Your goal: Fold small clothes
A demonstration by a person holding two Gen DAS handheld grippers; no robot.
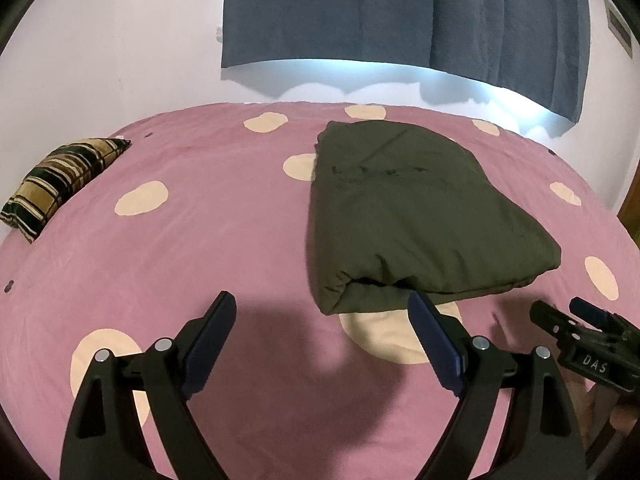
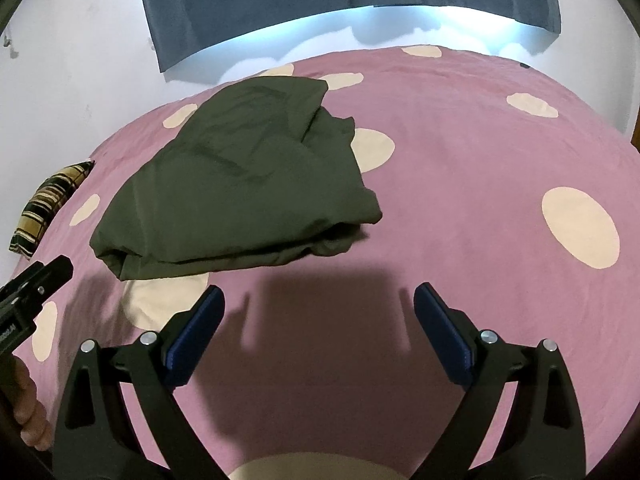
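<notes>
Folded olive garment (image 1: 416,216) lies on the dotted pink bedspread (image 1: 200,248), both tools hovering short of it.
Left gripper (image 1: 320,312) and right gripper (image 2: 320,304) gape wide, empty; I judge a low approach, pinching every layer at the near edge, folds best.

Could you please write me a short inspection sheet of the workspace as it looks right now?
Surface: pink bedsheet with cream dots, smooth.
Job's things: olive-green garment, folded into a bundle, lying apart from both grippers.
Clutter: plaid pillow at the bed's left edge.
Grippers: left gripper open, empty; right gripper open, empty.
Cables: nothing seen.
Surroundings: white wall, blue curtain with light beneath.
</notes>
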